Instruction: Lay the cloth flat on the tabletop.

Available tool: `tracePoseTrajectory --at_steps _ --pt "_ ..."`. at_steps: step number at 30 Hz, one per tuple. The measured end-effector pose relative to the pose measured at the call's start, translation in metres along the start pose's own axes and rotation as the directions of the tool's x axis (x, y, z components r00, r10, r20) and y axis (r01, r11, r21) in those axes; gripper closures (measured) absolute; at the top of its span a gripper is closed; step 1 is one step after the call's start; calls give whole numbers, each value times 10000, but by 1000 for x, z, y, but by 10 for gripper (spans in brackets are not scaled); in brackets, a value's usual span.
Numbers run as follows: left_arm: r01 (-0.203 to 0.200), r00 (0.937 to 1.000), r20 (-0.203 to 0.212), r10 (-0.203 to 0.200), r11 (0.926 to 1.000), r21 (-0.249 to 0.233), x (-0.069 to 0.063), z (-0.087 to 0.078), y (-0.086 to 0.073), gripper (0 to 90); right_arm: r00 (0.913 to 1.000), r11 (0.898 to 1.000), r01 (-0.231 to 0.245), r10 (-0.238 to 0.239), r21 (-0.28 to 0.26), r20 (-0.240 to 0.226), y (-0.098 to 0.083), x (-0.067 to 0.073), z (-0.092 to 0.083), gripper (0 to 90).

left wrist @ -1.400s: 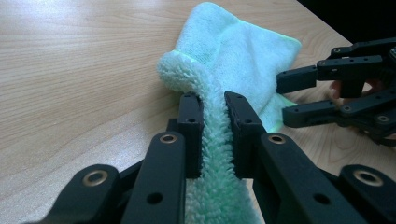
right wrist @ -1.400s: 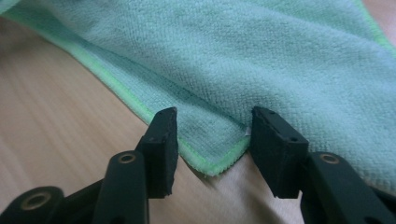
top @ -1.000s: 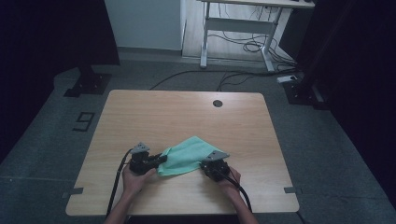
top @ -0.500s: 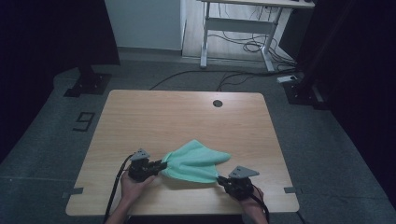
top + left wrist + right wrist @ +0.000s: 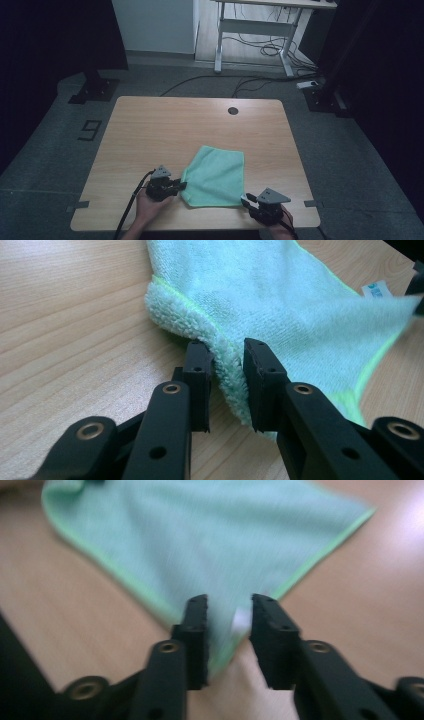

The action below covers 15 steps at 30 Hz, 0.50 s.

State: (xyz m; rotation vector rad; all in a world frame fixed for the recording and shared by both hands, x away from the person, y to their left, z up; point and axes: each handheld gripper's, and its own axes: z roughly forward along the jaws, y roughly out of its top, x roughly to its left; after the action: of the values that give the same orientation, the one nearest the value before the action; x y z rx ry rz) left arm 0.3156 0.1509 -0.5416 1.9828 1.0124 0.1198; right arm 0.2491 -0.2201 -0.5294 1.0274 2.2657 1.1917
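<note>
Microfibre cloth (image 5: 216,176) is lying mostly flat on the near half of the wooden table (image 5: 165,125), between the two hands, light-green piped hem running round it.

Left tool (image 5: 181,185) is sitting at the cloth's near-left corner. In the left gripper view the jaws are standing slightly apart with a bunched, doubled-over fold of the cloth (image 5: 280,305) between them; pile is touching both pads but not looking squeezed hard. I'm reading it as a light pinch on that fold, probably to anchor this side while the other corner gets pulled out.

Right tool (image 5: 246,198) is hovering just off the near-right corner, well apart from the left one. In the right gripper view its jaws are gaping, with the cloth's corner (image 5: 210,540) and a small white care tag (image 5: 241,621) lying in the gap, nothing clamped. View is motion-blurred, so contact with the pads is hard to call.

Judgement: cloth is being spread or squared up, corners held wide to take out slack. Near-left corner is still rumpled, so the flattening is looking unfinished. Risk: left pinch dragging the fold further under.
</note>
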Motion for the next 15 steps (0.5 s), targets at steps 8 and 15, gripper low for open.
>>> tracePoseTrajectory --at_steps 8,15 --pt "30 10000 -78 -29 9999 97 0 1 -2 730 9992 9990 382 -386 -244 -126 38 0 42 532" --pt "110 9998 -169 -110 9999 8 2 -1 -3 729 9999 9937 -121 116 1112 54 51 6 100 452"
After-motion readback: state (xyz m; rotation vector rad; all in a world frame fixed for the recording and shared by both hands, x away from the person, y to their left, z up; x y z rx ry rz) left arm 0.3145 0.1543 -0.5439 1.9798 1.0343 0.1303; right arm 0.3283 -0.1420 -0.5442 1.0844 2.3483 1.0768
